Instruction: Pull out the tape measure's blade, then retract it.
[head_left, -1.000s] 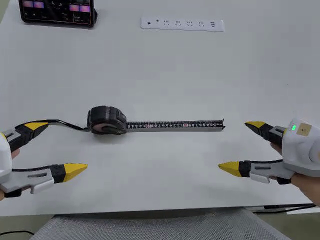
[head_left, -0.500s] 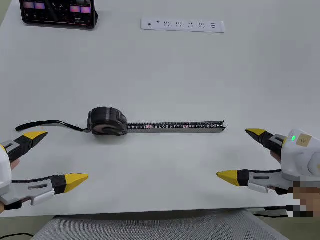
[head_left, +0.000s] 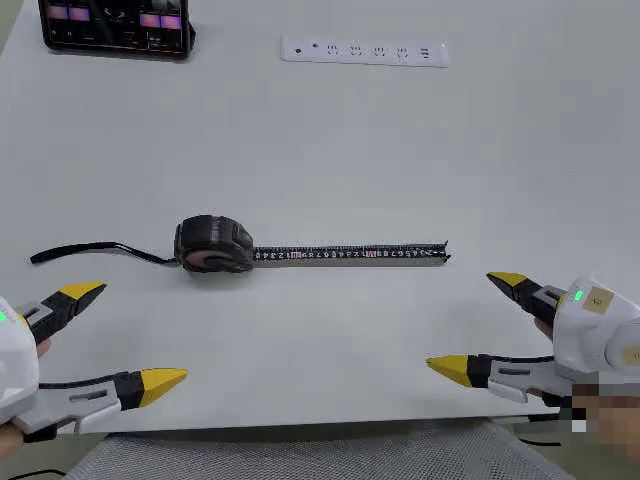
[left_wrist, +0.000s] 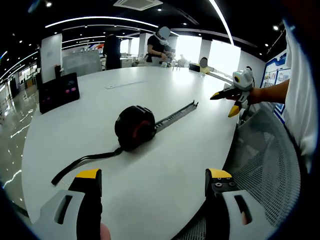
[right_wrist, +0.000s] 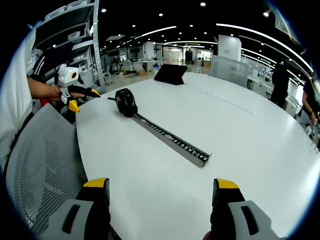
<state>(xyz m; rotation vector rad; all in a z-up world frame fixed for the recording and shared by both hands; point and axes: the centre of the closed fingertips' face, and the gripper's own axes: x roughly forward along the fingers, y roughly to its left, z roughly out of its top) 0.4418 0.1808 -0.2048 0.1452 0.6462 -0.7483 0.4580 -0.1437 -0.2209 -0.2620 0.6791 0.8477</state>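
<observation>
Your left gripper (head_left: 137, 334) and right gripper (head_left: 462, 321) hover wide open and empty in the head view, near the front edge of the table (head_left: 320, 140). The tape measure (head_left: 213, 244) lies between them, its blade (head_left: 350, 253) extended rightward. In the left gripper view, the case sits well beyond your 2 parted jaws. In the right gripper view, the blade's tip lies nearest, untouched.

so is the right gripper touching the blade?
Apart. Head view shows bare table between the open right gripper and the blade tip.
</observation>
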